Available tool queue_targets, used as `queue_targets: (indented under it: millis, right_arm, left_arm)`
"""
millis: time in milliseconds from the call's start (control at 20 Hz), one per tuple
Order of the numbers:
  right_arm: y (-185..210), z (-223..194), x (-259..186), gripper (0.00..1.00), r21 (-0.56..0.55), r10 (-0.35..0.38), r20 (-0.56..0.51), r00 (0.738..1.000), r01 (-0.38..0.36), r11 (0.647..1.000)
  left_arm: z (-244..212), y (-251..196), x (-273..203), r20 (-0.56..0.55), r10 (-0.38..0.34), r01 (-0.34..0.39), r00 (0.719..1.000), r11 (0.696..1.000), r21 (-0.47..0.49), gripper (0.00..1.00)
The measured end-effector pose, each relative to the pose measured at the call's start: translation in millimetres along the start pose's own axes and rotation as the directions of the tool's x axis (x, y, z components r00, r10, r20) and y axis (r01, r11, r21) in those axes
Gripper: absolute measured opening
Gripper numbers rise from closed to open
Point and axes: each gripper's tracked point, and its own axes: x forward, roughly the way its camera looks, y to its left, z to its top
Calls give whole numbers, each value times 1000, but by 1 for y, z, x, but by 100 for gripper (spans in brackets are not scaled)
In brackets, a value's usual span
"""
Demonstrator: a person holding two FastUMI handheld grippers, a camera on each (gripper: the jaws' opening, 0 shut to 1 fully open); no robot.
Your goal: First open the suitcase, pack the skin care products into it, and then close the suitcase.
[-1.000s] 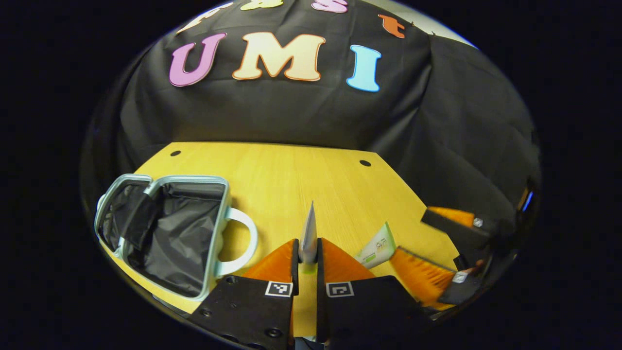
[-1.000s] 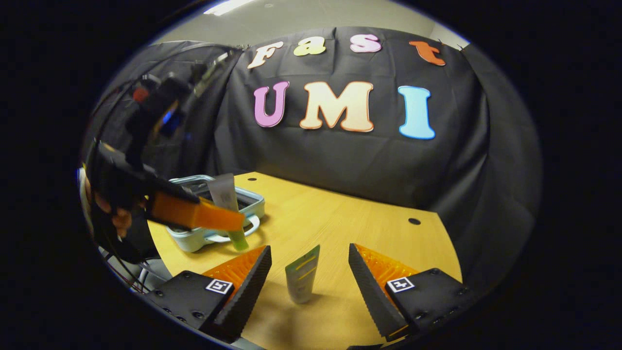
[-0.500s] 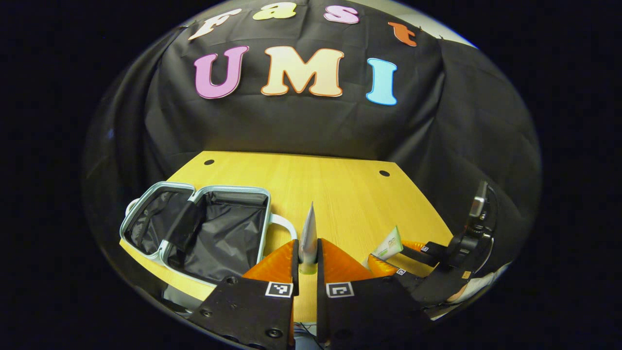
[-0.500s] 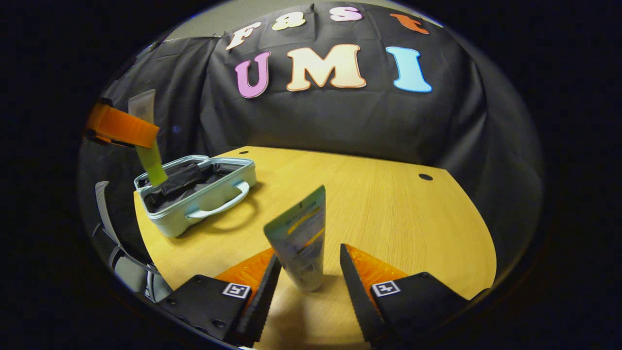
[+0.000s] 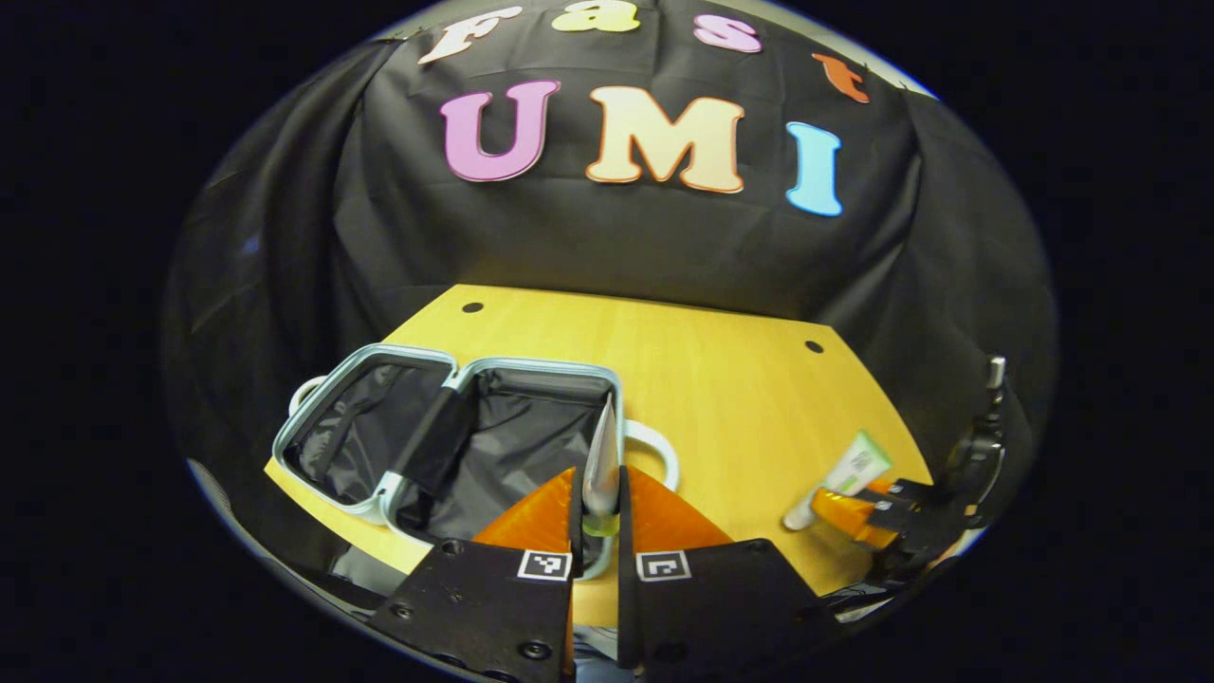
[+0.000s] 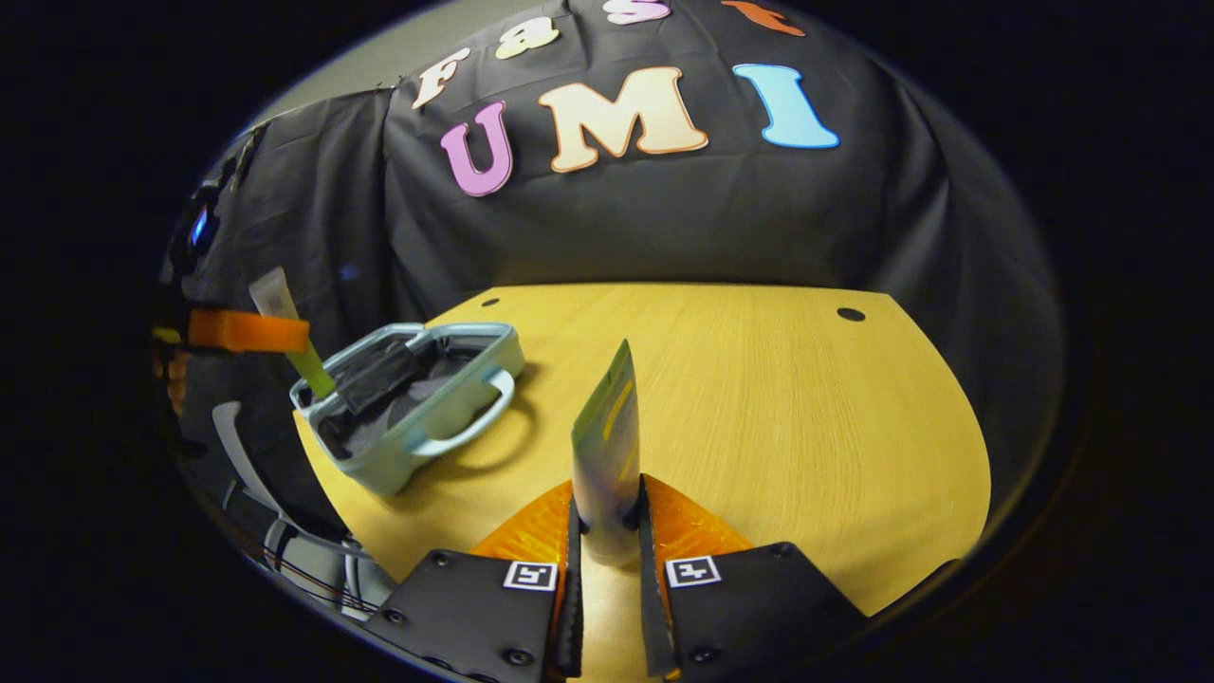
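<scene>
Each gripper pinches a tube: left gripper (image 5: 599, 493) holds the gray tube (image 5: 601, 451); right gripper (image 6: 607, 531) the green tube (image 6: 607, 446). Lower the gray tube slowly into the open suitcase (image 5: 531, 375), low and left.

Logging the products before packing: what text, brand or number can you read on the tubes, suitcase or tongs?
Striped tube in right tongs: print too blurred to read.
Grey tube in left tongs: edge-on, nothing readable.
Suitcase: no text seen.
Square markers on tongs: patterns, not words.
</scene>
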Motion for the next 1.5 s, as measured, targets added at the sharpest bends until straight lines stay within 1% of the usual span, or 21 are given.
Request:
queue_targets:
  millis: [50,100,150,250,350,500,700,900,950,1050,1100,1150,1200,1250,1300,1350,1450,1500]
  right_arm:
    - [12,16,-2,27,-1,3,26,1000,-3,1000]
    - [24,26,-2,23,-6,11,36,999,-11,1000]
    - [40,36,0,27,-5,16,36,999,-15,1000]
    - [74,53,1,27,17,47,37,998,-47,999]
    - [112,68,4,27,14,79,40,996,-79,997]
    - [163,79,14,27,21,120,21,993,-120,993]
    - [210,70,35,27,33,122,-29,992,-121,992]
    - [241,50,53,27,39,107,-90,990,-104,994]
    - [247,44,56,27,41,103,-110,989,-99,994]
    - [257,33,63,27,51,89,-146,985,-83,995]
    - [261,29,67,22,53,85,-160,983,-78,996]
    - [265,27,70,27,50,80,-168,983,-73,996]
    - [267,24,74,22,45,72,-181,981,-65,997]
    - [267,20,77,27,43,63,-193,979,-56,998]
    - [267,14,83,27,47,52,-214,975,-43,998]
    - [267,4,85,27,53,46,-242,969,-34,998]
    - [266,-6,93,27,62,24,-278,960,-7,998]
    - [267,-13,100,23,63,16,-293,956,3,998]
  left_arm:
    - [-1,13,5,-14,3,-3,1000,1000,2,11]
    - [-2,26,11,-24,3,-2,1000,1000,5,11]
    - [-9,37,17,-58,5,-5,998,1000,8,11]
    - [-29,59,28,-144,15,-10,990,999,33,11]
    - [-39,71,40,-186,2,10,983,998,64,11]
    - [-54,84,60,-243,-36,54,969,996,68,11]
    - [-72,93,86,-300,-110,124,948,992,30,11]
    - [-91,104,102,-347,-159,187,925,981,51,13]
    - [-88,102,106,-330,-181,209,927,977,52,14]
    - [-92,103,109,-340,-214,248,916,967,58,17]
    - [-91,104,109,-344,-222,259,912,964,64,18]
    - [-92,103,111,-341,-237,274,910,960,63,18]
    - [-90,101,108,-340,-261,297,903,953,57,22]
    - [-86,98,104,-326,-294,327,898,944,49,33]
    - [-78,98,99,-312,-306,338,899,940,51,49]
    - [-70,101,97,-287,-311,341,906,938,60,66]
    - [-51,105,93,-230,-326,348,917,936,62,69]
    - [-41,109,91,-202,-331,348,922,936,56,75]
